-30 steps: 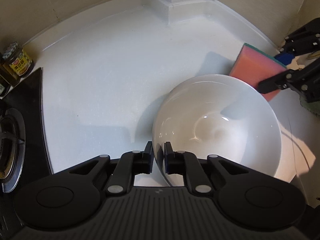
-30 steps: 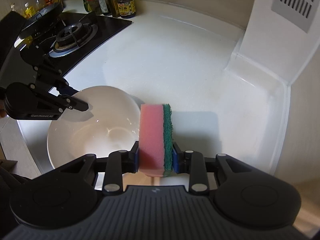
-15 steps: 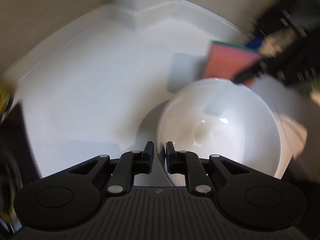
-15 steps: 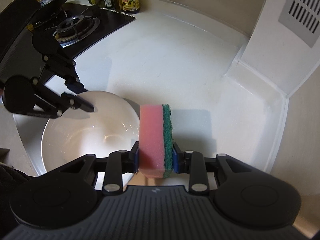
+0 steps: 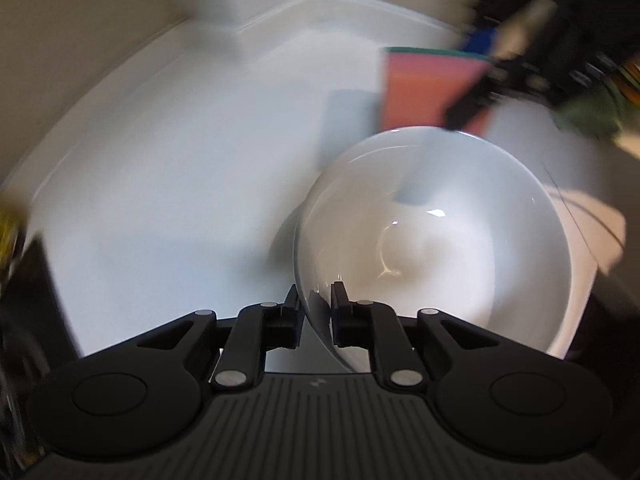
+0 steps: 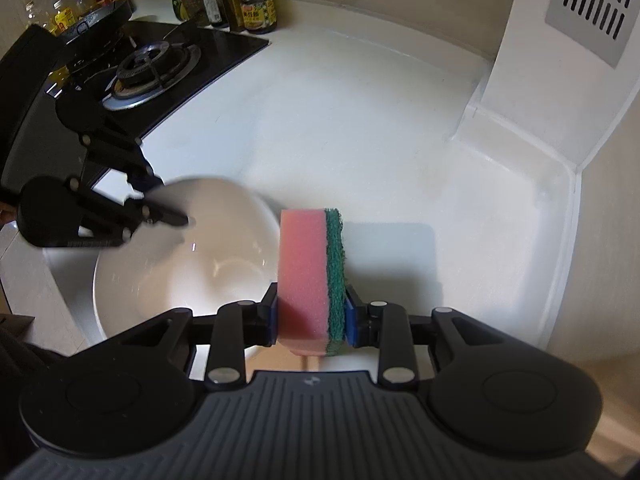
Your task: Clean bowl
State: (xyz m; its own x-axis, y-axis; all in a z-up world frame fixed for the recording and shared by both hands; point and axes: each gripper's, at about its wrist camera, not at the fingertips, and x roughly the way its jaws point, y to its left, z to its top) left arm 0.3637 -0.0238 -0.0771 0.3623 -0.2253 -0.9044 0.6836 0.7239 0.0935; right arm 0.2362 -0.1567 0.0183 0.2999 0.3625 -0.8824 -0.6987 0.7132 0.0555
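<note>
Bowl (image 5: 436, 248) is the landmark here: white, glossy, sitting on the white counter (image 6: 360, 128) near its front edge, and it looks tipped a little, its near rim raised toward the left gripper (image 5: 315, 312). That gripper straddles the rim, one finger outside the wall and one inside; its jaws are closing, yet a sliver of gap shows on each side of the wall, so the pads do not seem to press on it. The right gripper (image 6: 311, 316) is pinched on a sponge (image 6: 310, 276), pink foam with a green scouring face, held upright just beside the bowl's far rim as the left camera sees it, not inside the bowl. Beyond the bowl in the right camera's view lie a black stove (image 6: 152, 68) and a row of jars (image 6: 224, 2) against the wall.

Main risk, as I judge it, is the slick ceramic. If the left pads bite only the thin rim edge, the first push of the sponge could twist the bowl free or skate it toward the counter's front edge. The bowl is blurred, so a scrub begun before the grip settles would likely shove it aside instead of wiping it.
</note>
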